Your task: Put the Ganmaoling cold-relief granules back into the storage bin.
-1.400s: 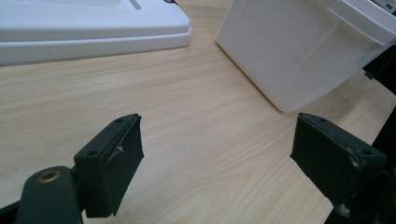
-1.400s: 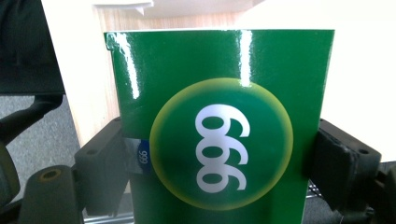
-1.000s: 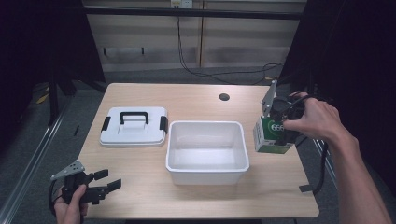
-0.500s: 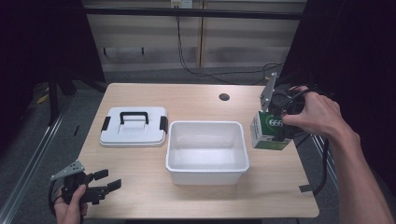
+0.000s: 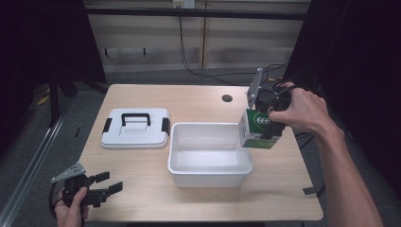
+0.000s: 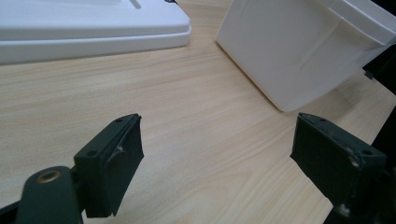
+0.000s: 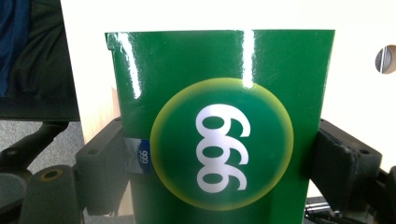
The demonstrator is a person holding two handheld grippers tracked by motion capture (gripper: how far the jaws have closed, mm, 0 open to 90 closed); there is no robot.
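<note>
- Right gripper [image 5: 263,124] is clamped on a green box [image 5: 257,128] with a white "666" mark; in the right gripper view both jaws press its sides.
- It holds the box in the air, over the right rim of the open white bin [image 5: 210,153], clear of the desk [image 5: 279,198].
- Left gripper [image 5: 97,188] rests low at the desk's near left corner, jaws spread wide, holding nothing.
- A white lid [image 5: 135,127] with a black handle lies flat just left of the bin.
- Judging by this, the box is going into the bin; the next move calls for carrying it further over the bin, lowering it, then letting go.
</note>
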